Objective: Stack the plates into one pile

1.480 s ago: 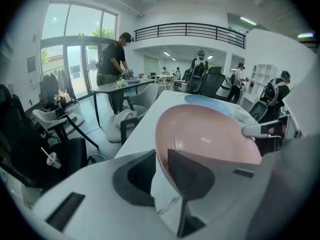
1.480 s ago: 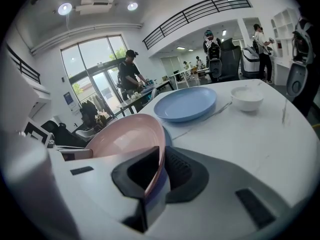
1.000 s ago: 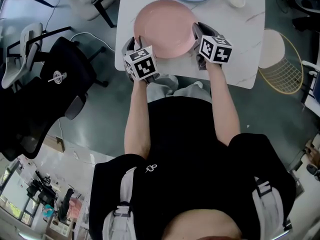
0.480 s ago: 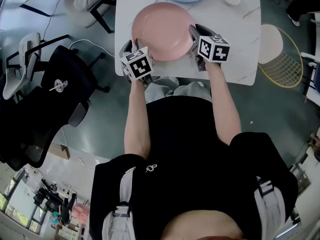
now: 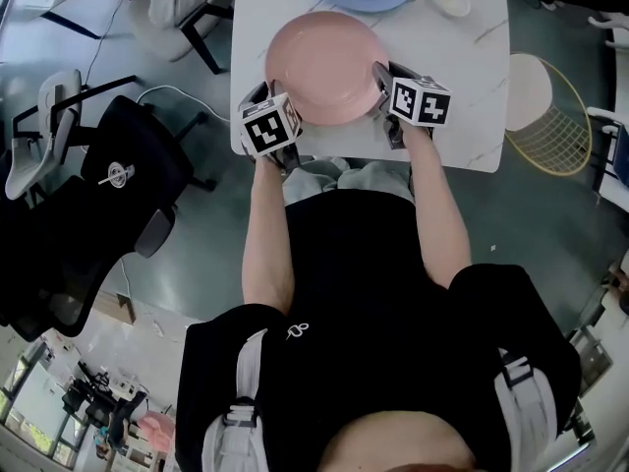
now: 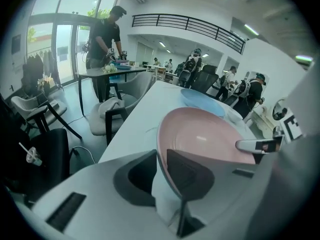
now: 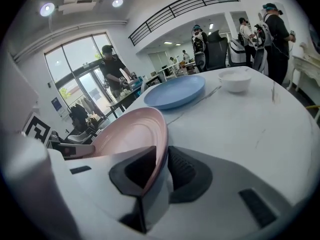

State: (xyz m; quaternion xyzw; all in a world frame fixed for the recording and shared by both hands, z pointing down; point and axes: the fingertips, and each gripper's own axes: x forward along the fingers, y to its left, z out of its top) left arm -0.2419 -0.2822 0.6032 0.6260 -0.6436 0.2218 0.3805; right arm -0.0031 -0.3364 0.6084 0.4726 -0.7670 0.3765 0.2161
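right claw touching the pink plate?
Touching. Right gripper view: the pink plate's rim sits pinched between the right claw's two pads, no gap either side. Its jaws have just been closing.

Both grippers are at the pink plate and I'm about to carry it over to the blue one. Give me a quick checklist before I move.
1. Left gripper grip: ok. The rim of the pink plate sits pinched between its jaws, which have just been closing.
2. Right gripper grip: ok. It is on the opposite rim, and its jaws have also just been closing.
3. Blue plate free to receive: ok. Nothing lies on it.
4. Path across the table: ok. The surface between the two plates is bare.
5. White bowl: ok. It stands beside the blue plate, apart from it.
6. Pink plate lifted off the table: cannot tell.
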